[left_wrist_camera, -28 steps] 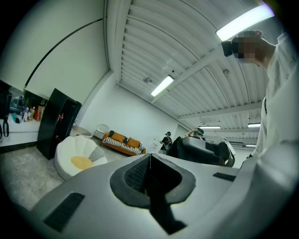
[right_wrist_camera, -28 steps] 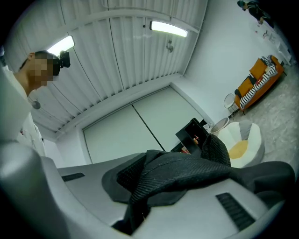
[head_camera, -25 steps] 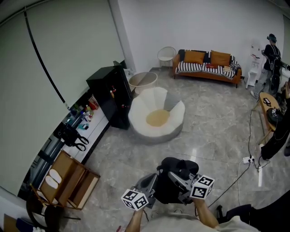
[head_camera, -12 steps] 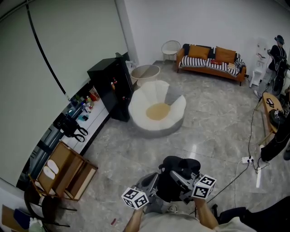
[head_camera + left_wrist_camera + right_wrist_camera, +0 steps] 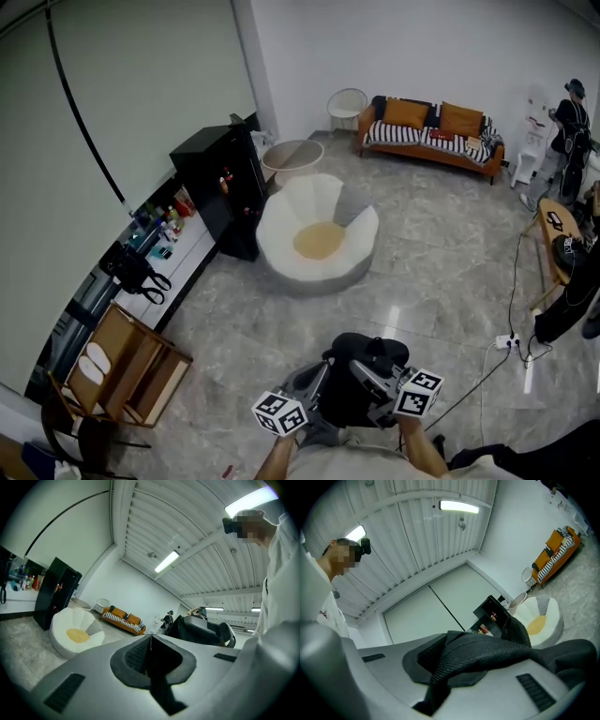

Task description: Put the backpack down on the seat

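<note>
Backpack (image 5: 361, 373) – black, bulky – hangs low in the head view just in front of the person, clear of the grey stone floor (image 5: 441, 281), with a gripper on either side of it. The right gripper (image 5: 451, 641) is clamped on a black woven strap (image 5: 487, 653) of the bag; the strap crosses the pads and a length of it drops out below them. The left gripper (image 5: 151, 641) has its jaws closed too, the tips meeting in a thin seam, with a black band pinched between them lower down; the bag's body shows just beyond, to the right of that gripper's tips. So the load sits between the two grippers, borne at both sides. The seat (image 5: 354, 251) – a white petal-shaped floor chair with a yellow centre – stands well apart from the bag, farther out across the floor. A black cabinet (image 5: 217, 187) stands just beside the seat's left, and an orange sofa (image 5: 427, 131) lines the far wall.
</note>
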`<state>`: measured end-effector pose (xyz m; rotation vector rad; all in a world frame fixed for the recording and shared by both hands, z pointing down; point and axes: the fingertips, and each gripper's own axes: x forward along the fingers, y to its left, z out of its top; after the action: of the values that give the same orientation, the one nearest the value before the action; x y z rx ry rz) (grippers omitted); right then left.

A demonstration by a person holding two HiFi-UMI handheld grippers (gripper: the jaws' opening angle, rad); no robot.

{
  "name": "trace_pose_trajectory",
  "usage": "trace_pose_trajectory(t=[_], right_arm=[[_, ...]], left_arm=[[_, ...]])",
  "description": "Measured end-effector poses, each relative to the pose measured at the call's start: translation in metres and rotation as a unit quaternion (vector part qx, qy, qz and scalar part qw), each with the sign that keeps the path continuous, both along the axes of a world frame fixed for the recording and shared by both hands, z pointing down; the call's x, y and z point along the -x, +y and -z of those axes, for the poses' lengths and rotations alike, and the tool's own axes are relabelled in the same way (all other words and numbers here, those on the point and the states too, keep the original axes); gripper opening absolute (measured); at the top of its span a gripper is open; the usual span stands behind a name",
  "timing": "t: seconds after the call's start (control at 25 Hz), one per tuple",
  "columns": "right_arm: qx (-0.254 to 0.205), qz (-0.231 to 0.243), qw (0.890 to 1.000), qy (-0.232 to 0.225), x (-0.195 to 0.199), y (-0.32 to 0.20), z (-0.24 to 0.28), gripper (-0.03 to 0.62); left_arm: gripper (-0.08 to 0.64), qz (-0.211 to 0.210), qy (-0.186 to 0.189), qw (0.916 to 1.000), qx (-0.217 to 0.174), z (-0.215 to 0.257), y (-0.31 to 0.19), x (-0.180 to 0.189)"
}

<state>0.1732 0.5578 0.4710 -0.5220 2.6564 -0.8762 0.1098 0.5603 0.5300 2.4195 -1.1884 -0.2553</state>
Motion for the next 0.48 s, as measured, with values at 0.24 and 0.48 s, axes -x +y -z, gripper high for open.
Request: trace_pose_trajectory(t=[0.24, 0.48], right_arm=[[-0.008, 0.000, 1.000, -0.003, 0.017, -0.060, 0.003, 0.038], [-0.013, -0.001, 1.000, -0.002, 0.042, -0.130, 0.019, 0.038]], left_arm=[[0.031, -0.008, 0.008, 0.9999, -0.006, 0.000, -0.072, 0.014], [0.031, -0.015, 0.015, 0.9997, -0.014, 0.016, -0.142, 0.038]])
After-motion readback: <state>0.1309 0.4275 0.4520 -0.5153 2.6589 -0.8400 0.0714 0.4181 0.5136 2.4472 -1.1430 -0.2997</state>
